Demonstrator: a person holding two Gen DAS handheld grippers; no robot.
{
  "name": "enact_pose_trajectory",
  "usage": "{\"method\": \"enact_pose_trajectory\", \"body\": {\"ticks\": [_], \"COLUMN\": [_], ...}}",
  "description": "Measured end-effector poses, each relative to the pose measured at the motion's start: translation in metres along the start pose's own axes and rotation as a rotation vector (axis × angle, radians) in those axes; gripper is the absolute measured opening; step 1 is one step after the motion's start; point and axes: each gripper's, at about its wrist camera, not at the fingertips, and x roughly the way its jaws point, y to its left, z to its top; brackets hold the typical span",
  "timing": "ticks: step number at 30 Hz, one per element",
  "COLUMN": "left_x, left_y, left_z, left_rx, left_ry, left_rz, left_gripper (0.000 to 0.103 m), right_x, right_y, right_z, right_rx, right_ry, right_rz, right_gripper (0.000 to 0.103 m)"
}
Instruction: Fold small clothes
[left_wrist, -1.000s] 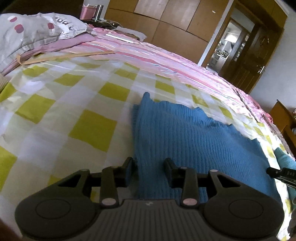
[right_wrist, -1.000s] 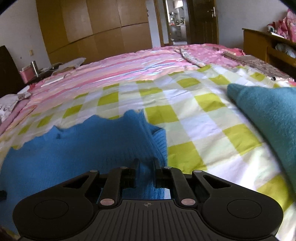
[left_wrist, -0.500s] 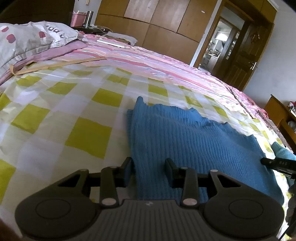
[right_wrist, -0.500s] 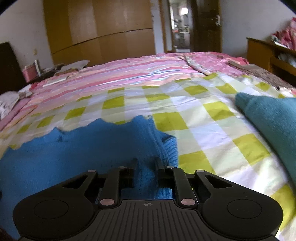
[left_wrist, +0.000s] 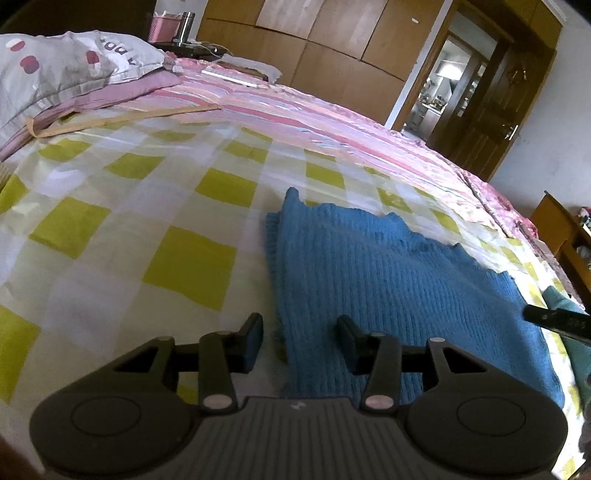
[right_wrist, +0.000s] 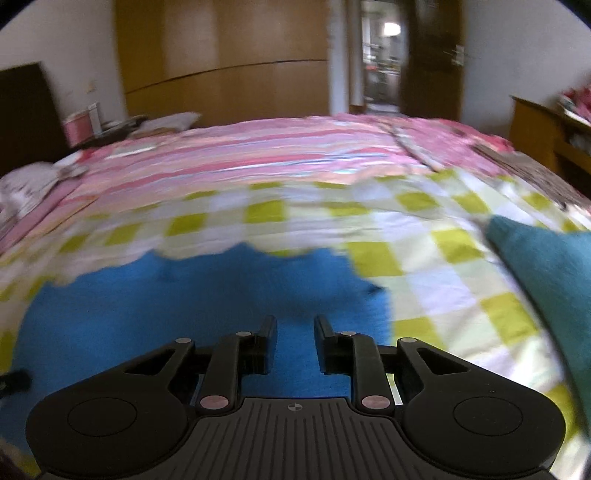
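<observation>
One bed (left_wrist: 122, 229) carries everything, spread with a yellow-and-white checked sheet, a pink striped cover beyond it. One blue ribbed knit sweater (left_wrist: 388, 280) lies flat on the checks, filling my left view from six o'clock out to three, its near left edge doubled into a soft roll. I judge it light and limp, stretchy across the ribs, so it will sag and drag its far half if lifted by one point; the rolled edge and the corners look like the sound places to pinch. One darker teal knit garment (right_wrist: 546, 273) lies at three o'clock in my right view, apart from the blue one.

Two tongs are mine. My left tongs (left_wrist: 299, 341) stand apart, having just been opening, straddling that doubled edge without pressing it. My right tongs (right_wrist: 295, 341) have a narrow gap, also just opening, over blue knit and clamped on nothing.
</observation>
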Motion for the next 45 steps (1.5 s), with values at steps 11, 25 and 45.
{"method": "enact_pose_trajectory", "body": {"ticks": [11,25,45], "left_x": [0.0,-0.014,-0.026], "left_y": [0.002,-0.012,-0.014], "left_z": [-0.001,-0.01,-0.035], "left_rx": [0.002,0.006,0.004], "left_ry": [0.014,0.008,0.035], "left_rz": [-0.01,0.027,0.064], "left_gripper": [0.05,0.05,0.05], "right_x": [0.011,-0.016,-0.026], "right_y": [0.008,-0.048,-0.052], "right_z": [-0.014,-0.032,-0.037], "right_rx": [0.02,0.184,0.163], "right_ry": [0.044,-0.005,0.041], "right_rz": [0.011,-0.017,-0.022], "right_gripper": [0.021,0.021,0.024]}}
